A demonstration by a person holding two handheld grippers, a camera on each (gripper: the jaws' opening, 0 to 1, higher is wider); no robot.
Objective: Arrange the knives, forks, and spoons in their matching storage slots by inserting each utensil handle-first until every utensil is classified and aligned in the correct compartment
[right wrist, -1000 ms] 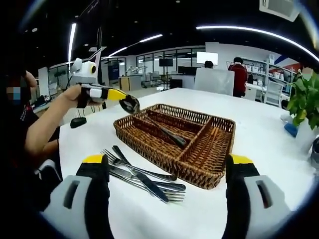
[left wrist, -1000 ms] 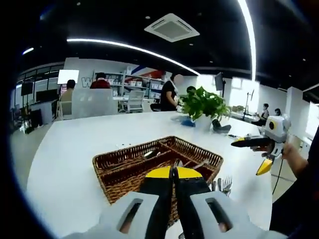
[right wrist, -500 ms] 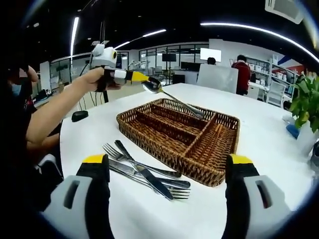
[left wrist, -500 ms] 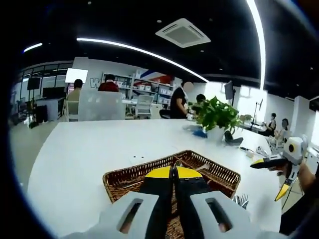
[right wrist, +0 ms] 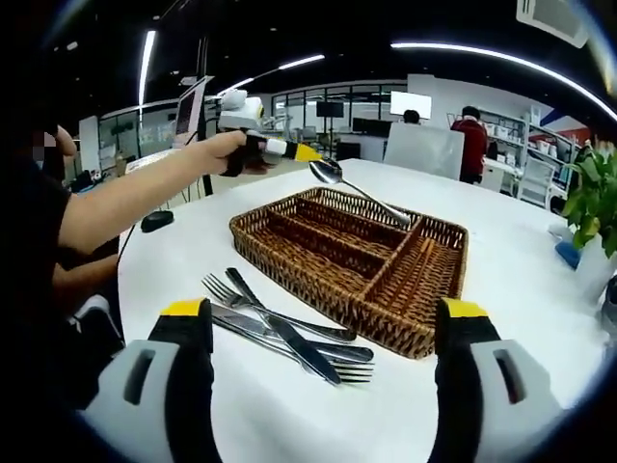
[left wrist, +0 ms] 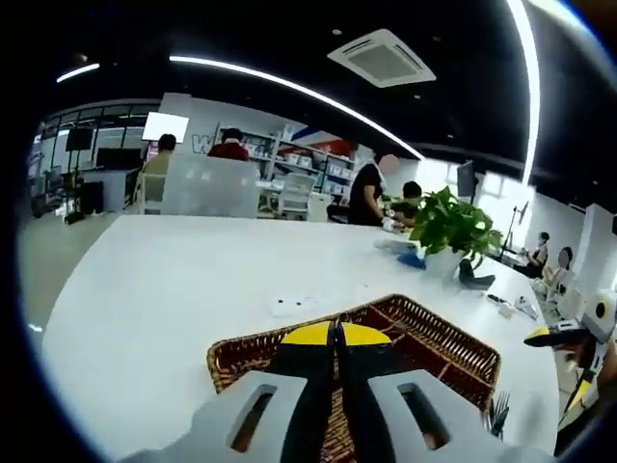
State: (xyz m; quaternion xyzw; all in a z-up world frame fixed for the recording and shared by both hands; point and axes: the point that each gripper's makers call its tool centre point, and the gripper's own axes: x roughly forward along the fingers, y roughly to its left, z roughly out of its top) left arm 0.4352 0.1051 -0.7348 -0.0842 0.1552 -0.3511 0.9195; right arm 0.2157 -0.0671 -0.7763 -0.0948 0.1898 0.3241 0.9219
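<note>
A brown wicker tray (right wrist: 299,277) with long compartments sits on the white table (right wrist: 521,280). In the right gripper view my left gripper (right wrist: 308,154) hovers over the tray's far side, shut on a spoon (right wrist: 362,193) near its bowl. The spoon's handle slants down onto the far rim. In the left gripper view its yellow-tipped jaws (left wrist: 335,332) are pressed together above the tray (left wrist: 453,338). My right gripper (right wrist: 323,313) stands open, its jaws wide apart over several forks and knives (right wrist: 289,336) lying loose in front of the tray. It also appears as the right gripper (left wrist: 569,338) at the edge.
A potted plant (left wrist: 451,222) stands at the table's far side, the same plant (right wrist: 590,188) at the right edge. A small black object (right wrist: 156,220) lies by the person's arm (right wrist: 135,193). People and desks fill the room behind.
My left gripper carried the spoon up and farther across the tray; the handle now rests toward the far rim. The right gripper has hardly moved.
</note>
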